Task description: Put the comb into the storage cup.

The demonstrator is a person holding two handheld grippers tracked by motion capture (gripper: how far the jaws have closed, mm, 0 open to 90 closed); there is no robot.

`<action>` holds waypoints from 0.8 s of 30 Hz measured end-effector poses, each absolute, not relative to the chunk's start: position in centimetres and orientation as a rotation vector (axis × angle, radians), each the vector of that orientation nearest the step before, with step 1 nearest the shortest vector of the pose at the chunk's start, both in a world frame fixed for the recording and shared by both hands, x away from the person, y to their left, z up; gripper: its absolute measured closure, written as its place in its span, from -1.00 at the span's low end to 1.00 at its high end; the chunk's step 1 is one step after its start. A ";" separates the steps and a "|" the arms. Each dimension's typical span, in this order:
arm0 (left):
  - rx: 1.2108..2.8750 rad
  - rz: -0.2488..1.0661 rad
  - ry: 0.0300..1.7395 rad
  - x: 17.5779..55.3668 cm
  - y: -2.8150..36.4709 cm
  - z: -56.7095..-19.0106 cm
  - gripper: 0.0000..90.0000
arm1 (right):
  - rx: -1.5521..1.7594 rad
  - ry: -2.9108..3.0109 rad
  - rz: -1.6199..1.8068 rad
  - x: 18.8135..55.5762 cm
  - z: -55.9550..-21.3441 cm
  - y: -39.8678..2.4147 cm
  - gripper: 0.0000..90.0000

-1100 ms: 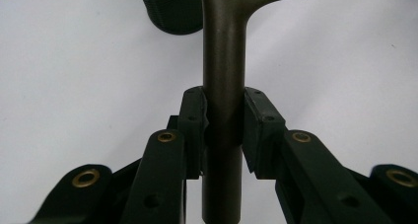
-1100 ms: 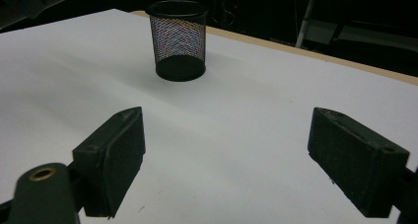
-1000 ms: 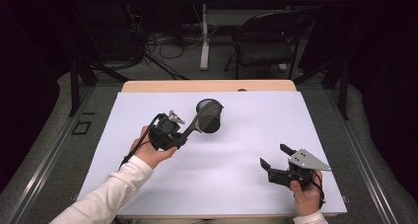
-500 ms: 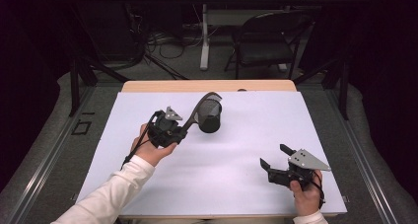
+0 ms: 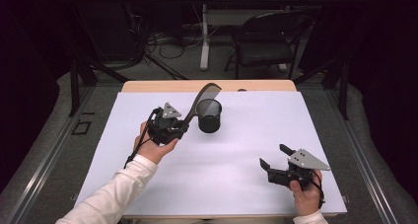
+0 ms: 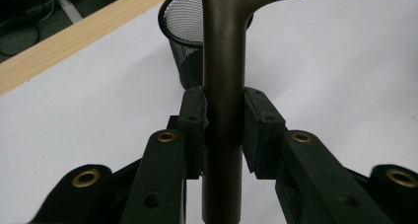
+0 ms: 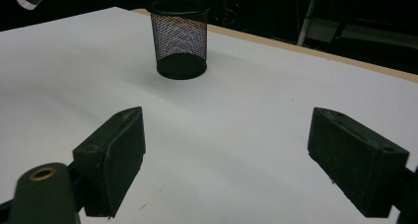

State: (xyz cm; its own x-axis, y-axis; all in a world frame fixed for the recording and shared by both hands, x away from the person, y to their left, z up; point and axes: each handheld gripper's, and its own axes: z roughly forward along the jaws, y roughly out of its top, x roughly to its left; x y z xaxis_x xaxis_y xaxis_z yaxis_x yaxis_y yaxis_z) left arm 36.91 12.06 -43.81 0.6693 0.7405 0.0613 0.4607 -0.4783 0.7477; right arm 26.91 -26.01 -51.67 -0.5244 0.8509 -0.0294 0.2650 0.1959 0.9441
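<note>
Comb (image 5: pixel 203 96) swung upward since a second ago, head now over mesh cup (image 5: pixel 209 115) at surface's 12 o'clock, so drop-in looks close. Left tool (image 5: pixel 183 127) pinching dark, smooth comb handle (image 6: pixel 223 110). Right tool (image 5: pixel 276 161) spread, idle at 5 o'clock.

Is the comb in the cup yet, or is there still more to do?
Not yet. Done: the left gripper has the comb clamped by its handle, lifted off the table. In hand: the comb is held slanting up beside the mesh cup, its toothed end above the rim. Left: probably lowering it inside and letting go. The right gripper rests open and empty.
</note>
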 end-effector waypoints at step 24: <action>2.046 0.587 0.927 37.9 11.9 -44.1 0.61 | 1.041 1.929 1.325 27.1 -51.8 -25.7 -0.68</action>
